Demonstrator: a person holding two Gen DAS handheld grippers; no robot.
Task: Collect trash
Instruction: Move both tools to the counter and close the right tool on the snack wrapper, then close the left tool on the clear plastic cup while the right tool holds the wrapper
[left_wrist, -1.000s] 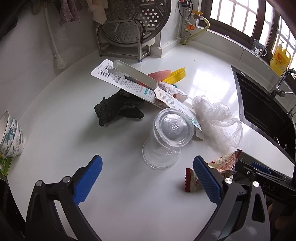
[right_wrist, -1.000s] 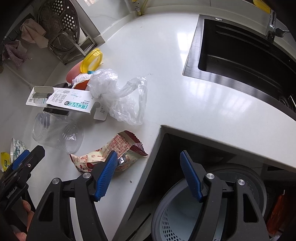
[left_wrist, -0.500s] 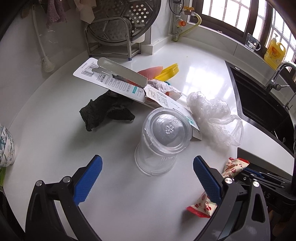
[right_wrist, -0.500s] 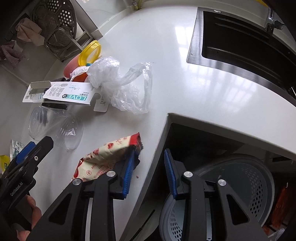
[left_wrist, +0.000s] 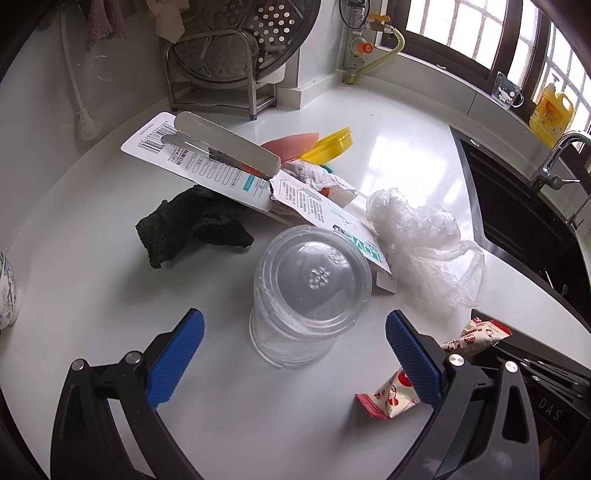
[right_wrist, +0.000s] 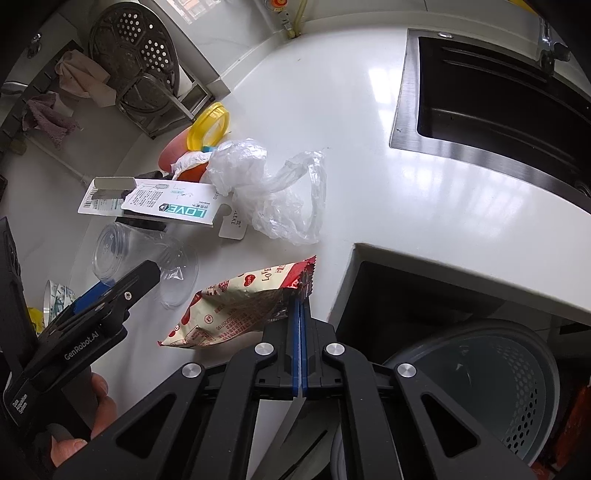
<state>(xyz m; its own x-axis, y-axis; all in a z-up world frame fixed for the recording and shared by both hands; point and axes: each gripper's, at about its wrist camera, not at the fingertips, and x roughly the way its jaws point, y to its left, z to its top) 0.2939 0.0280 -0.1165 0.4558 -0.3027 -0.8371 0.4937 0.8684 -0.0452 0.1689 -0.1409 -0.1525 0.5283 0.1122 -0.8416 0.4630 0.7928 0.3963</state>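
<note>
My right claw (right_wrist: 300, 314) is clamped tight on the crimped end of the red-and-white snack wrapper (right_wrist: 236, 310); I took it by that flat sealed edge because it is the thinnest, stiffest part, and the blue pads meet on it almost completely. The rest of the wrapper hangs out to the left over the white countertop (right_wrist: 369, 147), close to the counter's corner, so it only has to swing over the edge to reach the grey perforated waste basket (right_wrist: 517, 387) standing below. My left claw (left_wrist: 295, 354) is wide open, its pads either side of the clear plastic cup (left_wrist: 306, 295) but touching nothing; the cup lies on its side with its base towards me, which is why I judge a squeeze across its round wall the sensible hold. Behind it the torn cardboard packaging (left_wrist: 229, 173), a crumpled plastic bag (left_wrist: 421, 243), a black rag (left_wrist: 192, 225) and a yellow lid (left_wrist: 328, 142) lie heaped together, waiting their turn.
</note>
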